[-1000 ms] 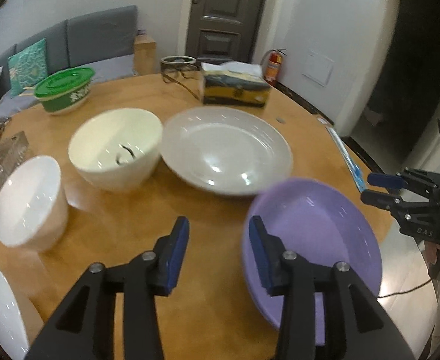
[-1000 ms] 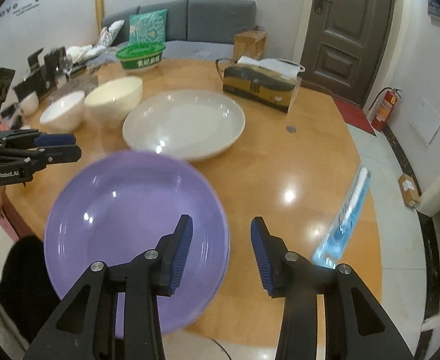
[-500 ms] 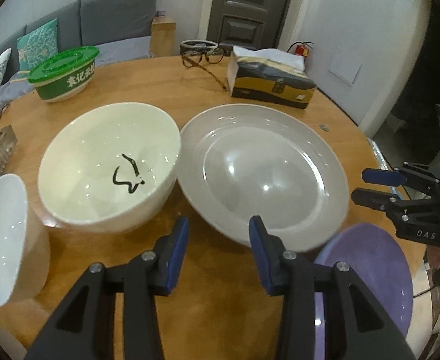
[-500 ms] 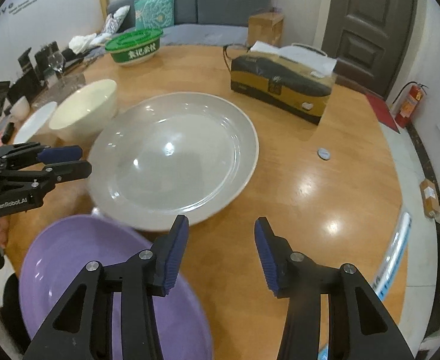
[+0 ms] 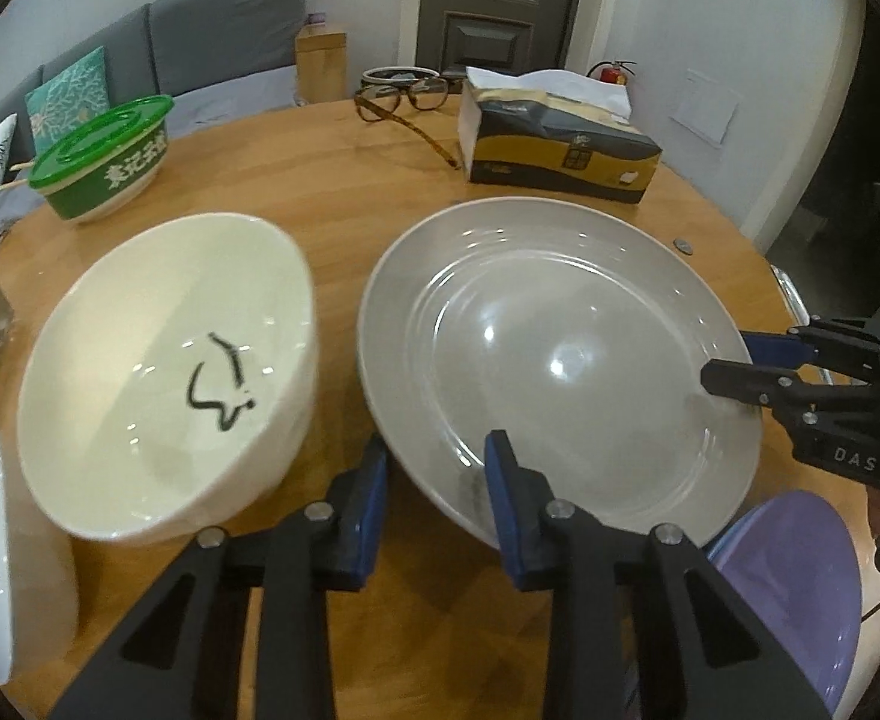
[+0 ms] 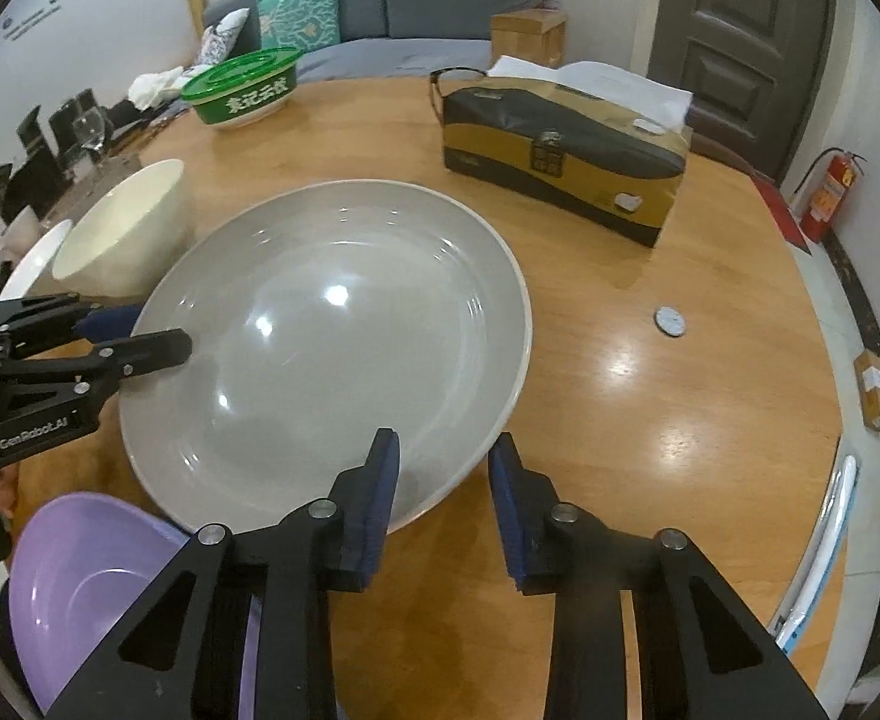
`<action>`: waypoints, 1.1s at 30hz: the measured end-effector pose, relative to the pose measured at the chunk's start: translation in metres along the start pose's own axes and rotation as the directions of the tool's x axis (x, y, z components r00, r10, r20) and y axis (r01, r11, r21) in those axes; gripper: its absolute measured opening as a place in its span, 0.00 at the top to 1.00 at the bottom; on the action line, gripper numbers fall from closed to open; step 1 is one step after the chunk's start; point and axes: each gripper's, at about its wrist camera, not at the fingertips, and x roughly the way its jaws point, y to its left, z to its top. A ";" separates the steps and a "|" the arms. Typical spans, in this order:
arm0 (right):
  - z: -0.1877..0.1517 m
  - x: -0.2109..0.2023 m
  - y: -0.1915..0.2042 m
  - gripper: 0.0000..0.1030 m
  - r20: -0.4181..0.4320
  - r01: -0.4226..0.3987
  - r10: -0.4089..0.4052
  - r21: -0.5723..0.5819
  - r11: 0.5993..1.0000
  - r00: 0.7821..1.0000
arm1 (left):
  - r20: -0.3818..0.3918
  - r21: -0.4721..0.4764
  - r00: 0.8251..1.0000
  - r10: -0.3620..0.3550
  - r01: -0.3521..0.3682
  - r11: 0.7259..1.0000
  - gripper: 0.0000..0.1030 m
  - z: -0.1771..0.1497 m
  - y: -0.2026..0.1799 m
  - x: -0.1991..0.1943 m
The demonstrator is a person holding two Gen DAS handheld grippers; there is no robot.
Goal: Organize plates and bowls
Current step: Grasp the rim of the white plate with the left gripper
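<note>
The grey plate (image 5: pixel 560 354) is lying flat on the round wooden table (image 6: pixel 650 360), between the cream bowl (image 5: pixel 164 372) on its left and the purple plate (image 5: pixel 800 588) at the near table edge. You are bringing both tongs onto it at once: your left gripper (image 5: pixel 435 468) is straddling the near-left rim, one finger over the plate and one outside, and your right gripper (image 6: pixel 443 474) is straddling the near-right rim the same way. Both pairs of jaws have just been closing, with the rim between them, yet a gap is still showing on each, so neither is clamping the plate. You appear to be starting the pickup of this plate, probably for stacking with the purple one. The next move is calling for closing both jaws firmly on the rim, then lifting evenly, since the glazed edge is likely slippery and the cream bowl is sitting just beside it. A tissue box (image 6: pixel 566 150) is standing further back
</note>
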 end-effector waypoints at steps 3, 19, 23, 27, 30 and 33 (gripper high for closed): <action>0.000 0.003 -0.010 0.75 -0.013 0.028 -0.028 0.018 0.999 1.000 | -0.018 0.005 1.000 -0.024 0.024 1.000 0.72 0.004 -0.007 0.007; -0.003 0.000 -0.020 0.75 0.007 0.082 -0.082 0.032 0.996 0.997 | -0.005 0.033 1.000 -0.014 0.015 0.999 0.77 0.017 -0.017 0.010; -0.003 -0.007 -0.019 0.75 0.027 0.095 -0.096 0.035 0.995 0.995 | 0.006 0.031 1.000 -0.022 0.022 0.999 0.77 0.019 -0.018 0.003; -0.003 -0.014 -0.019 0.75 0.041 0.096 -0.098 0.042 0.994 0.994 | 0.015 0.030 0.999 -0.030 0.030 0.999 0.77 0.019 -0.019 -0.003; -0.005 -0.020 -0.018 0.75 0.049 0.098 -0.101 0.048 0.994 0.994 | 0.028 0.032 0.999 -0.027 0.026 0.999 0.77 0.019 -0.022 -0.010; -0.005 -0.029 -0.016 0.75 0.060 0.104 -0.107 0.053 0.993 0.992 | 0.043 0.041 0.999 -0.029 0.027 0.999 0.77 0.019 -0.024 -0.021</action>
